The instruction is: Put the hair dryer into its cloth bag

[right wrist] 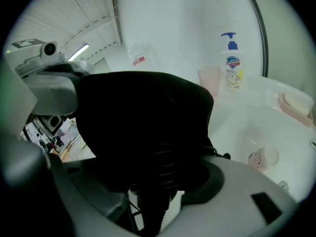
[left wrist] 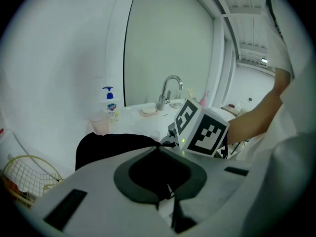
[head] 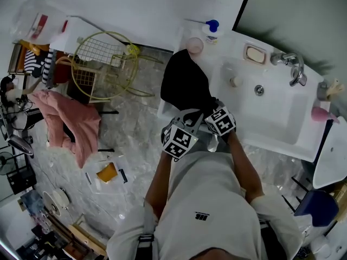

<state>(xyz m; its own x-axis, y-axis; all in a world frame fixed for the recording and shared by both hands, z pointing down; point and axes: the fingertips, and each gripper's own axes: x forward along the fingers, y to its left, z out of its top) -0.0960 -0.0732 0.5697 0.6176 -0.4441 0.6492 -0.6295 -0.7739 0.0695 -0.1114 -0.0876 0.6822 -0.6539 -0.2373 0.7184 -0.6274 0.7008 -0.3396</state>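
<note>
Both closed: left claw (left wrist: 159, 154) pinches the mouth hem of the limp black cloth bag (head: 187, 83), and right claw (right wrist: 165, 169) is clamped on the ribbed black tail of the hair dryer (right wrist: 159, 201) — likely one steadies the opening while the other feeds the dryer in. The dryer sits just beyond both claws, nearly all swallowed by the bag on the white sink desk (head: 233, 45). The bag's long axis runs straight ahead of the claws, closed end far — the ribbed tail points back at them, front hidden.
</note>
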